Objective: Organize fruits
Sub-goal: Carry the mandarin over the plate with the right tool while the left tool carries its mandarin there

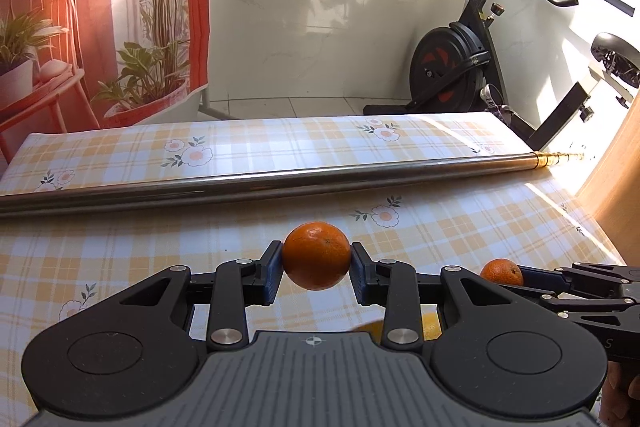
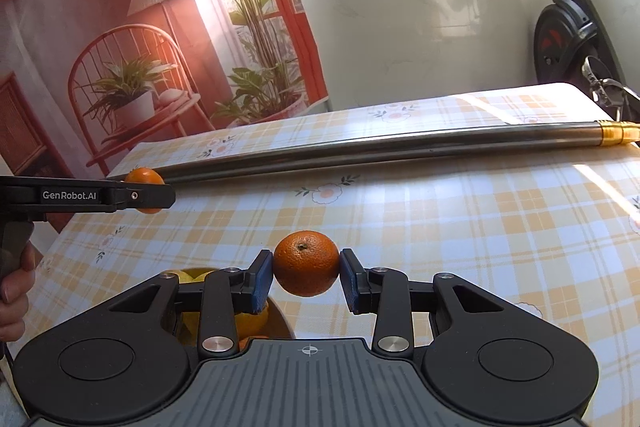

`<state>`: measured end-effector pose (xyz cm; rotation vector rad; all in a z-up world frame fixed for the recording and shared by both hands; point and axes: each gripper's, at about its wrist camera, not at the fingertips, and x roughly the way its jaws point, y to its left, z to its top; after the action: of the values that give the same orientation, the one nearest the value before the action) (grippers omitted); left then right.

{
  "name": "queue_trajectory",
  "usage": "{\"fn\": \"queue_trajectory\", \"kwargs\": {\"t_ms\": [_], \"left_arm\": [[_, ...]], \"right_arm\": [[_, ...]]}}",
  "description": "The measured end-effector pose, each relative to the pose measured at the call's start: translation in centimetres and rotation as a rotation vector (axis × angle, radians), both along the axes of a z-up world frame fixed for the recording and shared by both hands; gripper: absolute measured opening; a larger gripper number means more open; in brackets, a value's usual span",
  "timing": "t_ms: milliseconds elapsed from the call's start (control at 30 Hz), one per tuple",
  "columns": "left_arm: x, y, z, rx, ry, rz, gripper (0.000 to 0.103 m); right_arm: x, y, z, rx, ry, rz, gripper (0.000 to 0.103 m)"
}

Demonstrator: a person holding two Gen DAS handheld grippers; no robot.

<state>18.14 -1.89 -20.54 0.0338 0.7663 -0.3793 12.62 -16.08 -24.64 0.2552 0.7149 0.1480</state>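
Both grippers (image 1: 317, 269) (image 2: 306, 271) pinch oranges (image 1: 316, 255) (image 2: 306, 263) above the table (image 2: 480, 227); round fruit could slip and roll away.

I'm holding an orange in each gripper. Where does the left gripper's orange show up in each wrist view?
Left wrist view: the left gripper's orange sits low centre, clamped between the blue pads.
Right wrist view: the same orange is at the left edge, partly hidden behind the left gripper's finger.
Shared landmark: the metal pole lying across the table.
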Motion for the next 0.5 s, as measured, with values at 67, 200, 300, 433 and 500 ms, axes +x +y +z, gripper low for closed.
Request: {"fn": "queue_trajectory", "kwargs": {"t_ms": [67,200,300,433,500], "left_arm": [[-1.2,0.2,0.5,-0.014,-0.004,-0.003,0.037],[-3.5,0.2,1.3,-0.016,-0.025,-0.015,0.037],[-5.0,0.5,1.6,-0.032,-0.026,-0.008,0.037],[-6.4,1.0,1.5,-0.054,-0.005,0.003,0.037],[-6.9,0.9,1.4,-0.055,-0.001,-0.002,0.037]], "right_arm": [[-0.8,0.3,0.3,-0.002,-0.007,0.009,0.033],[-2.4,1.2,0.5,-0.008,-0.015,0.023,0.033],[-3.5,1.6,0.6,0.002,-0.014,0.032,0.033],[-4.6,2.4,0.9,-0.001,-0.014,0.054,0.033],[-5.0,2.9,1.1,-0.003,-0.017,0.065,0.033]]}}
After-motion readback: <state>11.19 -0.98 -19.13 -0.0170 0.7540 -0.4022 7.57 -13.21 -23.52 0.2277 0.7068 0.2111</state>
